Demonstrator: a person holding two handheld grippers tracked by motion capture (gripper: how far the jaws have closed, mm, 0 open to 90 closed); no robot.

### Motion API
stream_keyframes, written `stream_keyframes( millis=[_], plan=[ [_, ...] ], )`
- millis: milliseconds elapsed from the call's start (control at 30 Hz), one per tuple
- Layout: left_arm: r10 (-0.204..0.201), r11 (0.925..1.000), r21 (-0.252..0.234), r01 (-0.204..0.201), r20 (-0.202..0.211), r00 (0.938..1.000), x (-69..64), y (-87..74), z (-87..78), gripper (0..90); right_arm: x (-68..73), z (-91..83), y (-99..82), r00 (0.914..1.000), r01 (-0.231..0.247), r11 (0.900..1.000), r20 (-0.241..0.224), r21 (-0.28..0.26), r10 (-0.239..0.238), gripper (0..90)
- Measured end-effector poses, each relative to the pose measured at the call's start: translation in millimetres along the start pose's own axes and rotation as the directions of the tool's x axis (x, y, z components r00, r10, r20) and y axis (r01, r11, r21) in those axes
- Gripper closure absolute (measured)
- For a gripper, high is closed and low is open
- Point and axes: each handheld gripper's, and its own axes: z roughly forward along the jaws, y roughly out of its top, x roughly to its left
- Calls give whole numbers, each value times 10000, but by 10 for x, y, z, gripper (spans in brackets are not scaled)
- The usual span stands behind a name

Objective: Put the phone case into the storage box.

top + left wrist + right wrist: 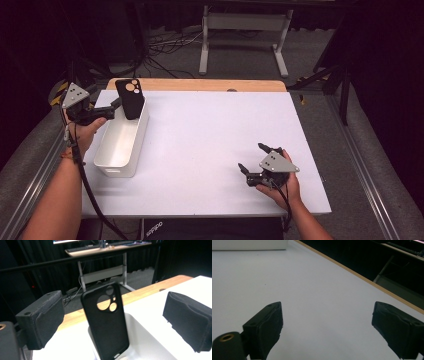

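Now the black phone case [131, 98] stands nearly upright, leaning in the far end of the white bin [120, 145], at ten o'clock on the table [210, 145]. Left gripper [116, 104] beside it is released, jaws wide and clear of the case. Right gripper [252, 162], at four o'clock, gapes empty.

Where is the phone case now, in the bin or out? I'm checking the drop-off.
In: the phone case stands nearly upright in the white bin, leaning on its far end, between the left gripper's open jaws, untouched.
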Motion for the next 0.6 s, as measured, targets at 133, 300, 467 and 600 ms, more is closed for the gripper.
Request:
stream_keyframes(
  millis=[133,300,467,600],
  plan=[
    [149,9999,16,-149,76,9999,-80,26,-34,42,-15,-7,-7,10000,-31,10000,2,-20,31,107],
    [228,9997,-6,-228,228,9995,-173,46,-70,38,-19,-21,-6,10000,-43,10000,-12,-28,43,107],
    [569,9984,-29,-568,518,9970,-287,82,-104,36,-18,-21,-7,10000,-6,10000,-30,-29,6,107],
    [751,9972,-61,-749,449,9962,-358,105,-120,43,-15,-22,-7,10000,16,10000,-87,-31,-17,107]
  ],
)
